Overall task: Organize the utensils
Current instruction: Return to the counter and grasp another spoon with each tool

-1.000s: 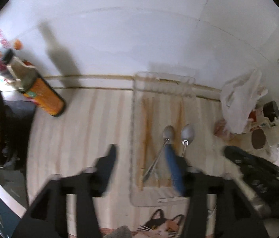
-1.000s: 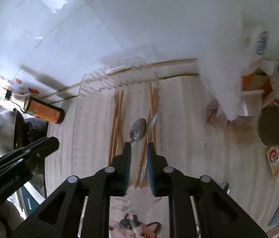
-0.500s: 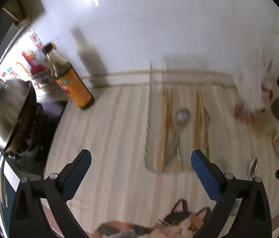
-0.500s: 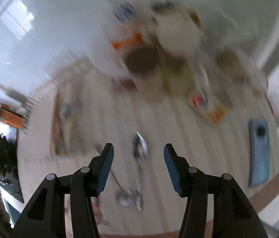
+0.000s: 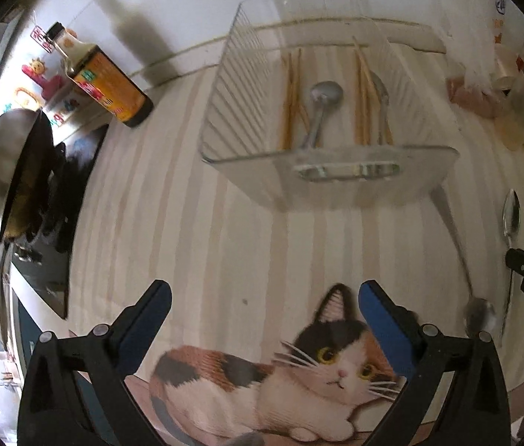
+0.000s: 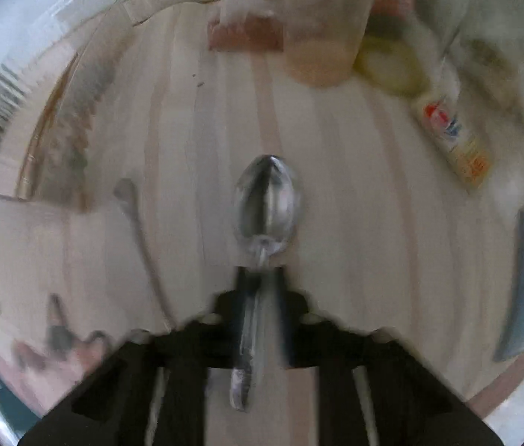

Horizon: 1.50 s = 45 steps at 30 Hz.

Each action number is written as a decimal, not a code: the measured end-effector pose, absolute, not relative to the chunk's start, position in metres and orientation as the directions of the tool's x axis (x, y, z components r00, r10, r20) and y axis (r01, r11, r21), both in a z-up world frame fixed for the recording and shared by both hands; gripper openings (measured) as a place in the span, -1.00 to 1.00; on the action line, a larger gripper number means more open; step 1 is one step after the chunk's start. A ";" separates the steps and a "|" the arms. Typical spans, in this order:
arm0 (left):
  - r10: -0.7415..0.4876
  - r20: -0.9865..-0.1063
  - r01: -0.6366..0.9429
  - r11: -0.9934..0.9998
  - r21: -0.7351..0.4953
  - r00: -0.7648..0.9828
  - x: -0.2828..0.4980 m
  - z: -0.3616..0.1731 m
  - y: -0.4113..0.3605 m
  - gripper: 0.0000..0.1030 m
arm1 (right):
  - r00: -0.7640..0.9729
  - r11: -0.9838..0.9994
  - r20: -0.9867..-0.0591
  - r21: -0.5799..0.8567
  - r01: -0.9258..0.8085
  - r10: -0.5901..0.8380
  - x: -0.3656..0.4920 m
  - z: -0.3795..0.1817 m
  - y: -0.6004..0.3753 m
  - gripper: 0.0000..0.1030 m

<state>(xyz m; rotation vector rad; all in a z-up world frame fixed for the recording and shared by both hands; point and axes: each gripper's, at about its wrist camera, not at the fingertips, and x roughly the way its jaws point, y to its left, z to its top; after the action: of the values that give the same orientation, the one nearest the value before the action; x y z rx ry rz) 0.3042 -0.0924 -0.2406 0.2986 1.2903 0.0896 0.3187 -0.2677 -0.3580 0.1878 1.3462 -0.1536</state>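
Observation:
A clear plastic tray (image 5: 358, 182) stands at the back of the striped counter and holds chopstick pairs (image 5: 291, 100) and two metal spoons (image 5: 321, 104). My left gripper (image 5: 263, 316) is open and empty, well in front of the tray, over a cat picture. My right gripper (image 6: 260, 278) is shut on the handle of a metal spoon (image 6: 268, 200) lying on the counter right of the tray; that spoon shows in the left wrist view (image 5: 511, 215). Another spoon (image 5: 479, 316) lies beside it, bowl toward me.
A sauce bottle (image 5: 102, 78) stands left of the tray, with a wok (image 5: 1, 171) on a stove further left. Cups, packets and a plastic bag (image 6: 321, 37) crowd the back right. A blue object (image 6: 522, 290) lies at the right.
My right gripper left the tray, swung right and closed on a spoon lying on the counter. My left gripper opened, pulled back from the tray and now hangs over the cat picture.

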 end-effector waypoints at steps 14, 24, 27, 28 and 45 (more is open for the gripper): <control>-0.098 -0.993 0.233 0.966 -0.110 -0.062 0.295 -0.292 -0.214 0.91 | 0.169 0.926 -0.985 0.044 0.375 -0.022 0.228 -0.364 -0.362 -0.88; 0.019 -0.997 0.350 0.937 -0.008 -0.072 0.282 -0.312 -0.237 -0.11 | 0.201 0.883 -0.980 0.104 0.458 0.011 0.200 -0.362 -0.391 -0.87; 0.014 -0.998 0.369 0.930 -0.007 -0.056 0.283 -0.304 -0.233 -0.29 | 0.210 0.879 -0.977 0.114 0.463 0.016 0.185 -0.363 -0.409 -0.87; 0.014 -0.999 0.374 0.927 -0.007 -0.052 0.282 -0.302 -0.233 -0.29 | 0.213 0.879 -0.977 0.116 0.463 0.017 0.189 -0.362 -0.409 -0.87; -0.026 -0.999 0.397 0.918 -0.013 0.027 0.226 -0.257 -0.196 -0.29 | 0.274 0.877 -0.957 0.209 0.432 0.094 0.172 -0.345 -0.385 -1.00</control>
<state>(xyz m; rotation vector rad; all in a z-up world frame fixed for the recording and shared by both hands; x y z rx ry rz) 0.2259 -0.1956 -0.2569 0.3029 1.5148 -0.3347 0.1718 -0.3853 -0.3445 0.4816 1.2863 -0.2394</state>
